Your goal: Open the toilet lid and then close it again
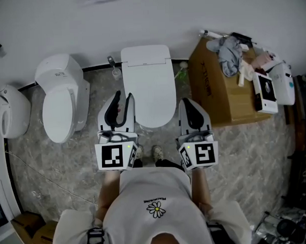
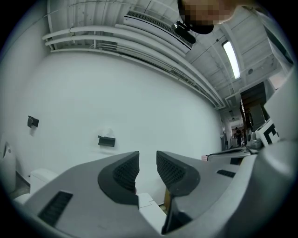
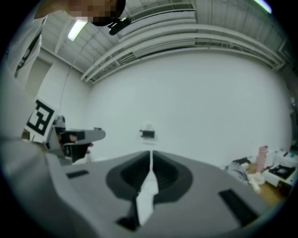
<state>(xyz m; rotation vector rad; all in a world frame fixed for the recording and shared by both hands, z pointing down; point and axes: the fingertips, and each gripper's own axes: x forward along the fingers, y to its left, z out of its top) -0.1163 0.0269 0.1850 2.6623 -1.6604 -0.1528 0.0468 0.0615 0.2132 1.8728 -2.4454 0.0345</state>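
Note:
The white toilet (image 1: 148, 89) stands against the far wall in the head view, its lid (image 1: 149, 94) lying flat and closed. My left gripper (image 1: 123, 98) is held level at the lid's left edge, above the floor; its jaws stand apart with nothing between them (image 2: 147, 160). Past them, low down, a piece of the white toilet (image 2: 148, 205) shows. My right gripper (image 1: 186, 101) hangs just right of the toilet bowl, between it and a cardboard box. Its jaws are closed together and hold nothing (image 3: 150, 160).
A second white toilet (image 1: 62, 99) stands to the left and a third white fixture (image 1: 10, 111) at the far left. A cardboard box (image 1: 219, 94) with cloths and small items on top sits right of the toilet. The person's feet (image 1: 156, 153) stand on the marbled floor.

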